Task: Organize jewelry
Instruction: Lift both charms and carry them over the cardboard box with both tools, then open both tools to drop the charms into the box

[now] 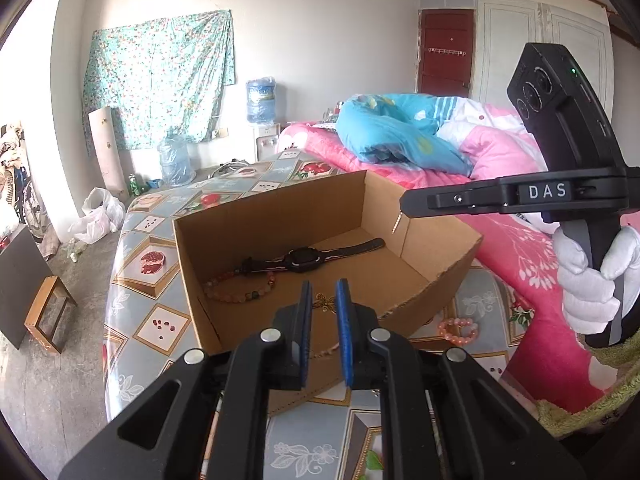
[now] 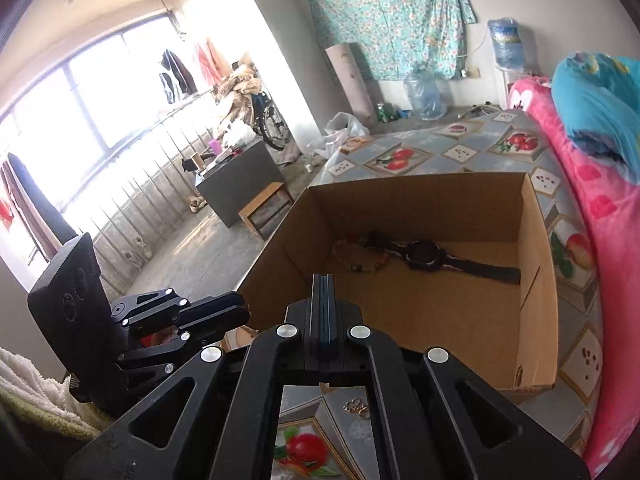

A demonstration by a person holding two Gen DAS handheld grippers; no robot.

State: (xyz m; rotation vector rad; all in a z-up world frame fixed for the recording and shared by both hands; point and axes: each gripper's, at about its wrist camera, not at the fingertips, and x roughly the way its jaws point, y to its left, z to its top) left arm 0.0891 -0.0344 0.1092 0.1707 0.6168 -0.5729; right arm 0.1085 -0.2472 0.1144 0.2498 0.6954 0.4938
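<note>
- Cardboard box [image 1: 280,216] sits open on a table [image 1: 136,312] covered in a fruit-pattern cloth. A black watch [image 1: 304,260] and a beaded bracelet [image 1: 240,290] lie on its floor.
- The right gripper [image 1: 404,204], held by a white-gloved hand [image 1: 592,280], has its fingers pressed together. It pinches a thin gold piece [image 1: 396,222] that hangs upright from the tip.
- That tip hovers above the box's right-hand wall. The box floor lies below and to its left, so a drop there probably needs a short move inward. The right hand is the nearer one for this.
- The left gripper [image 1: 325,284] shows a narrow gap between its blue pads, pointing down into the box. A small gold butterfly ornament [image 1: 325,302] shows in that gap. Whether it is gripped or lying below cannot be told.
- Only the left wrist view shows the hanging gold piece and a pink bead bracelet [image 1: 460,330] outside the box.
- Only the right wrist view shows a small gold cluster [image 2: 356,406] on the table, on the near side of the box.
</note>
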